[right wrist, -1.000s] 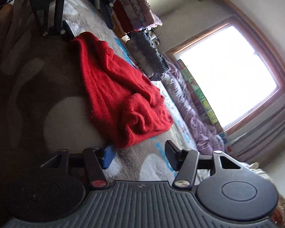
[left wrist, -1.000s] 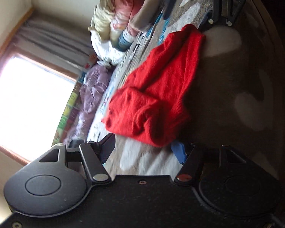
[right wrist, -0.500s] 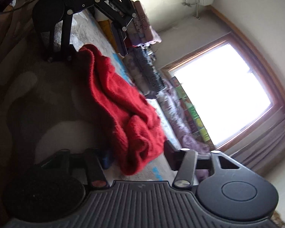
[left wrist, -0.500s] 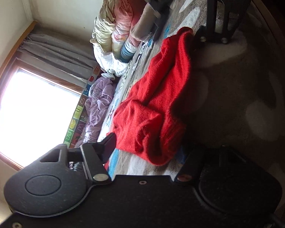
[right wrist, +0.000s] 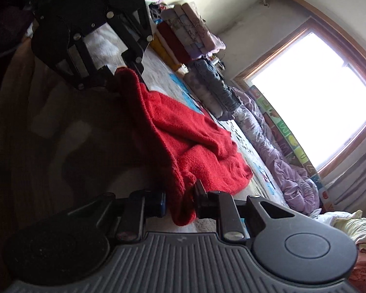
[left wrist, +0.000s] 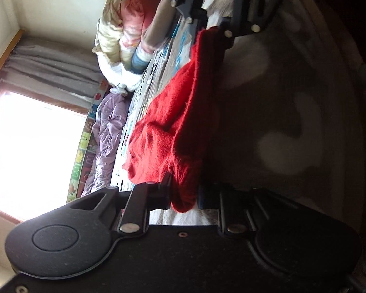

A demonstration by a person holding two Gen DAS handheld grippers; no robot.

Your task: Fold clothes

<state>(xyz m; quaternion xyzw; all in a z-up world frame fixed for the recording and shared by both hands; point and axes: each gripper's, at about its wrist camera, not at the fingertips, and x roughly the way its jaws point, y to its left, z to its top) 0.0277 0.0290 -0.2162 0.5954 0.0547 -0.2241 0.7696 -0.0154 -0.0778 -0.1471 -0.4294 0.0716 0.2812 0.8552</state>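
Observation:
A red knitted garment [left wrist: 173,127] lies across the bed, and its near edge is raised between my two grippers. My left gripper [left wrist: 184,191] has one end of that edge between its fingers; the jaws are closing and the pads press on the cloth. In the right wrist view the same red garment [right wrist: 195,141] runs up to my right gripper [right wrist: 180,201], whose jaws are also closing with a bunch of cloth pinched between them. Each gripper shows in the other's view: the right gripper [left wrist: 212,30] and the left gripper [right wrist: 120,73], both at the garment's corners.
The bed is covered by a brown plush blanket with pale patches [left wrist: 280,122]. Stacked folded bedding [right wrist: 183,39] and a pile of quilts [left wrist: 124,24] stand along the far side. A purple duvet [right wrist: 275,151] lies under the bright window [right wrist: 312,97].
Both grippers went from wide open beside the garment's edge to closed on it. The held edge has come up off the blanket, and the cloth now hangs steeper between them.

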